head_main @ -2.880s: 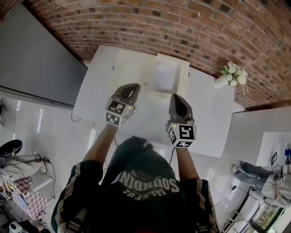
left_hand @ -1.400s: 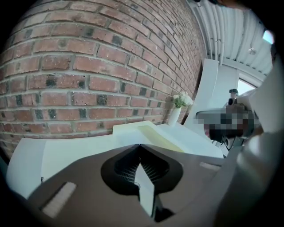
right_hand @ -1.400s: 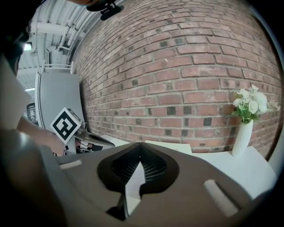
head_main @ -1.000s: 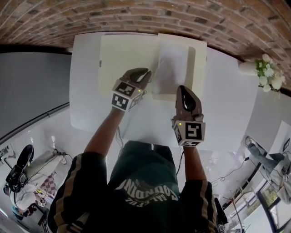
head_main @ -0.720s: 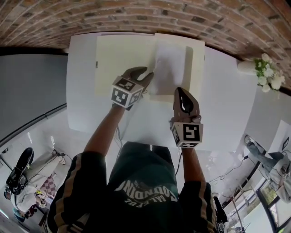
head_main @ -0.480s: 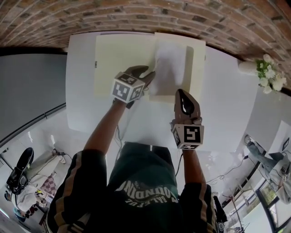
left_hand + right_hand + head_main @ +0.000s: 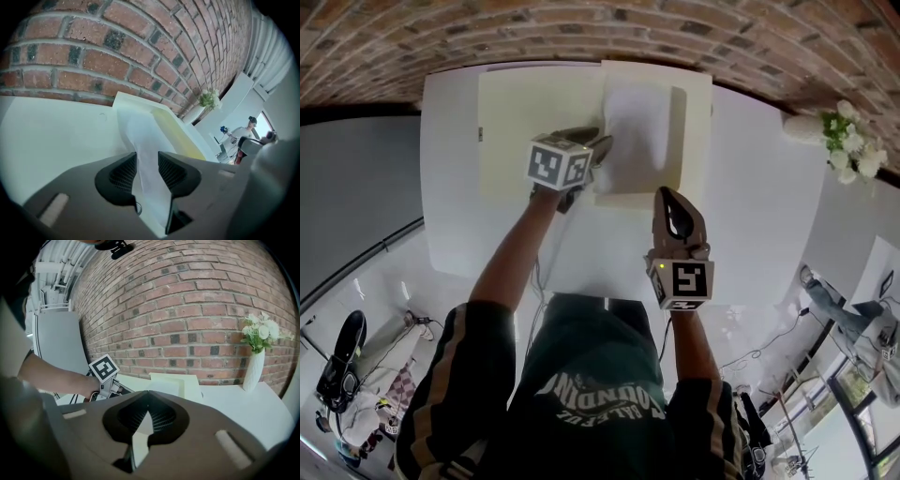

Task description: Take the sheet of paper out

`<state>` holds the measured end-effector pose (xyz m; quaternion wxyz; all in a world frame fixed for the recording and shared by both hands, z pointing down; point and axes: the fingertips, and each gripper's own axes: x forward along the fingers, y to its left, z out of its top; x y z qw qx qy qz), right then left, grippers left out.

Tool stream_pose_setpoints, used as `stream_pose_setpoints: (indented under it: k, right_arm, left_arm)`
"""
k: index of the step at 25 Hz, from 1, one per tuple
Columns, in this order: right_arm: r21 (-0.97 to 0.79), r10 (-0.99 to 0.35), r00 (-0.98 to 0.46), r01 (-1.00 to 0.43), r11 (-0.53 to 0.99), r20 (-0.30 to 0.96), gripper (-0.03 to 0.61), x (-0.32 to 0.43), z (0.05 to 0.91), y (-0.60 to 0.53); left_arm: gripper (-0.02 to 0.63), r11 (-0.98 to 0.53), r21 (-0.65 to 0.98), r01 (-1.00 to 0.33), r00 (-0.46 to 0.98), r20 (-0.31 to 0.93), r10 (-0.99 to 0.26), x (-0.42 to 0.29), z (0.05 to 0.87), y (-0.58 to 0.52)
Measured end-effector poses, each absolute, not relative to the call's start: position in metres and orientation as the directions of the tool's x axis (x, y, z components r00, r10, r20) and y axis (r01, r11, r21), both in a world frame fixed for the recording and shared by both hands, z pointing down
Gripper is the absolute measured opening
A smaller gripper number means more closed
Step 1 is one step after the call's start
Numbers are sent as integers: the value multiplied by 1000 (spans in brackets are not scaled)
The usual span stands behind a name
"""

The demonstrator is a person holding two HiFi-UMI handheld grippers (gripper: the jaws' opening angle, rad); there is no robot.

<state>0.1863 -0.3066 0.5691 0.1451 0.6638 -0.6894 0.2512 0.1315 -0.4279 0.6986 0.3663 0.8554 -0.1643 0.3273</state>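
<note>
An open pale-cream card folder (image 7: 530, 122) is laid on the far part of the white table (image 7: 750, 220), by the red brick wall (image 7: 581, 28). The white sheet of paper (image 7: 636, 127) is seen lying on the folder's right half. The left gripper (image 7: 598, 142) is set at the sheet's near left edge. Its jaws have just been opening and are held apart, with the sheet's edge between them. The right gripper (image 7: 670, 195) is held nearer, its jaws brought together on nothing.
</note>
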Motion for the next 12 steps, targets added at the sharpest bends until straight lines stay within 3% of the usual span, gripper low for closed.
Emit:
stream_pose_setpoints:
  k: [12]
  right_arm:
    - [-151, -837, -59, -988, -29, 544, 0, 191, 575, -301]
  left_arm:
    - [129, -666, 519, -535, 688, 725, 12, 142, 726, -430]
